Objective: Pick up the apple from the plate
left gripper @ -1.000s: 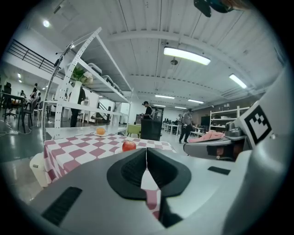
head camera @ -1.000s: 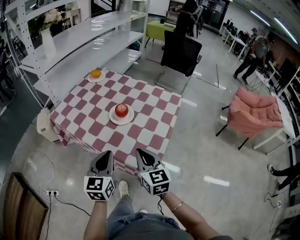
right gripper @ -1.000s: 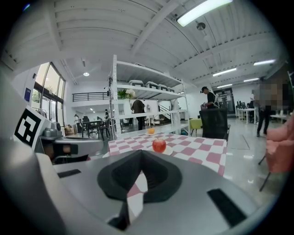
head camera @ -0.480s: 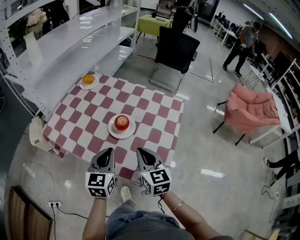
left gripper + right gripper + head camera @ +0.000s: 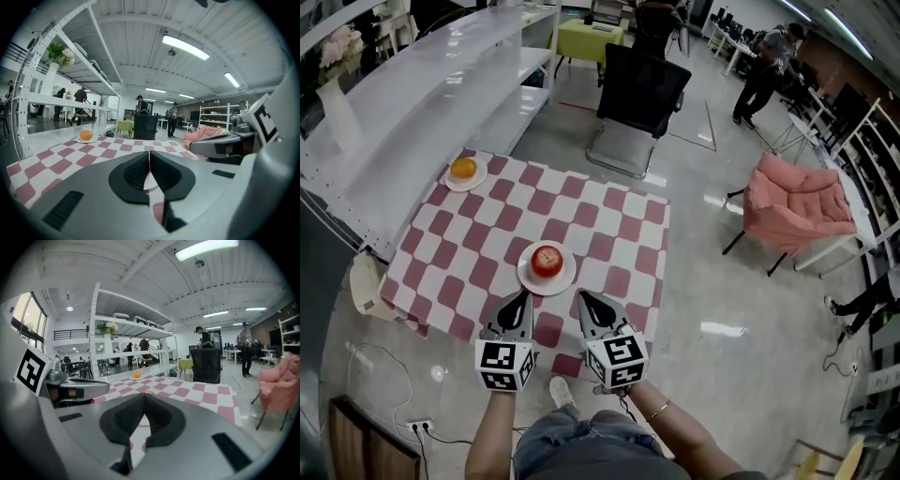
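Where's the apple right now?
In the head view, the apple sits on a white plate near the closest edge of the checked table, just beyond the left tongs and right tongs.

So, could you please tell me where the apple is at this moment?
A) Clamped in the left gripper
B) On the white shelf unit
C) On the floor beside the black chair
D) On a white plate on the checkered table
D: the apple sits on its white plate on the checkered table, just beyond the left gripper and right gripper, both shut and empty.
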A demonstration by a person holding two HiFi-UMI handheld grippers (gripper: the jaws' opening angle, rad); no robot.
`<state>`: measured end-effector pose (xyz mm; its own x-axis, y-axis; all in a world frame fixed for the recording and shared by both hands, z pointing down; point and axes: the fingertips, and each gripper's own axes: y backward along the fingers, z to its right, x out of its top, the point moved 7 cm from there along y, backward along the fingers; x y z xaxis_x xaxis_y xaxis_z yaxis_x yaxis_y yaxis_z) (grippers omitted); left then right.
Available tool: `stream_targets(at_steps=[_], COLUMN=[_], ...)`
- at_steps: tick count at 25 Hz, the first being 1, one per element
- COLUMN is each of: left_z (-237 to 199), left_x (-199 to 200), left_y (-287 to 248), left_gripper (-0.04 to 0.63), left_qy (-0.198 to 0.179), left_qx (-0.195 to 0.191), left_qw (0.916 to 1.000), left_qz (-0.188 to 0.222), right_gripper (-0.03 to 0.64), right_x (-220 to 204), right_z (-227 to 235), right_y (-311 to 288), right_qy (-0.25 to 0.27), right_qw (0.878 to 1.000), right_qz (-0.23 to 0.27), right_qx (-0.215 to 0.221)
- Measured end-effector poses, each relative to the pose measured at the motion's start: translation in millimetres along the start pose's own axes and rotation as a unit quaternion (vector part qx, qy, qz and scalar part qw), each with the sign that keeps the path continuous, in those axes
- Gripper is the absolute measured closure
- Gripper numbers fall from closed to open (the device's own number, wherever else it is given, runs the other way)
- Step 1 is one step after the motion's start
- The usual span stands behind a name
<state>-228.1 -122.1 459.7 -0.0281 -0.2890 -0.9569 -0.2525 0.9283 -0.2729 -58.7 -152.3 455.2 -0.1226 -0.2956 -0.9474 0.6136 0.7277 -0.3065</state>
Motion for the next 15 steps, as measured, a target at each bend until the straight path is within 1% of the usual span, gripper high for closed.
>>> stream_targets(at_steps=[4, 8, 12, 15], left_z=[-6.6, -8.2, -7.8, -7.6], left_x=[-2.7, -7.2, -13.3, -15.3], left_y=[-10.6, -19.9, -30.4, -39.3], left_gripper=[0.57, 0.535, 0.486, 0.432], left_qy=[-0.001, -0.004, -0.007, -0.013], left_qx=[-0.013, -0.023, -0.032, -0.033], left_qw=[0.9999, 0.9996, 0.9988, 0.9981], left_qz=[-0.008, -0.018, -0.037, -0.051], right_gripper=[0.607, 0.607, 0.607, 0.606], right_x=[0.3, -1.4, -3.2, -2.3], right_z=[1.3, 4.1, 7.4, 10.7], right_y=[-7.6, -10.8, -12.7, -14.6], right_qy=[0.0, 0.0, -0.001, -0.001], right_qw=[1.0, 1.0, 1.0, 1.0], right_qz=[-0.005, -0.011, -0.012, -0.011], right_qx=[-0.011, -0.02, -0.025, -0.026])
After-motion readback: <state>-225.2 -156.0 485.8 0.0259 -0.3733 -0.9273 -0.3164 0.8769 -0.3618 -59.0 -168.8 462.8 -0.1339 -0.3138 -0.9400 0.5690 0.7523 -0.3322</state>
